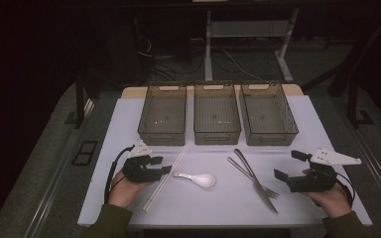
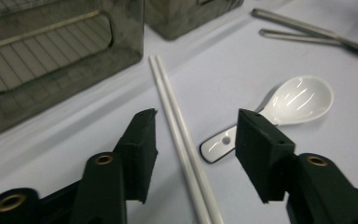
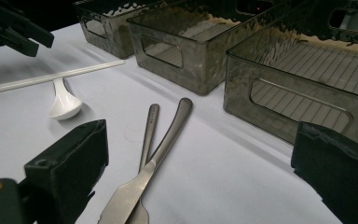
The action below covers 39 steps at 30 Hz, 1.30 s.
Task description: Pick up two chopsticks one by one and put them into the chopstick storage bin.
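Three smoked bins [image 1: 217,115] stand empty — sorting not begun. Left gripper [image 2: 196,135] straddles the white chopsticks [image 2: 179,135], which lie on the table in front of the bins; jaws half-spread, pads not yet touching. Right gripper [image 3: 200,172] gapes wide over knife [image 3: 158,163] and fork [image 3: 148,128], nothing held. Spoon [image 1: 198,179], too, lies before the bins — all cutlery left.

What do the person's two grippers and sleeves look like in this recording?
Both grippers are black, each with two blocky black jaws; brass-coloured rivets sit at the jaw bases in the left gripper view. The left gripper and the right gripper each carry a light grey three-cornered plate on top, and a black cable trails from each. The sleeves are dark olive-green.
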Each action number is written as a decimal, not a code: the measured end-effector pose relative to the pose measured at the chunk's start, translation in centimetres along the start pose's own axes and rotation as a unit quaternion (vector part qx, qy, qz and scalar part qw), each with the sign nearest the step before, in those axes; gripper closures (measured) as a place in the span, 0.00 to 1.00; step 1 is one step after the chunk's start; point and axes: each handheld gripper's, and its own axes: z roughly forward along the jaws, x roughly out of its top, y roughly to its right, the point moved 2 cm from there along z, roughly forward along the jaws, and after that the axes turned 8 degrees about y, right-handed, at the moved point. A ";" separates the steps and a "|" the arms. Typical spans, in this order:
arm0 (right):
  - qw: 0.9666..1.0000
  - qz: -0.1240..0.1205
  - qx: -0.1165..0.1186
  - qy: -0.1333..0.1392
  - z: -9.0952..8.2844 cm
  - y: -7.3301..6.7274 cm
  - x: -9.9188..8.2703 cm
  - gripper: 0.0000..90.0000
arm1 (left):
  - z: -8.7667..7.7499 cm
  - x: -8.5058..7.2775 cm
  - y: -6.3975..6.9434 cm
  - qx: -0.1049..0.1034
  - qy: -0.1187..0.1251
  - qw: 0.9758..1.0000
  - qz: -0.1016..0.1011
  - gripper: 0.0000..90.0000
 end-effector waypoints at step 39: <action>1.000 -0.001 -0.005 0.004 -0.1 0.1 0.0 0.04 | 1.3 -1.6 -0.1 -0.001 -0.099 0.995 -0.013 0.85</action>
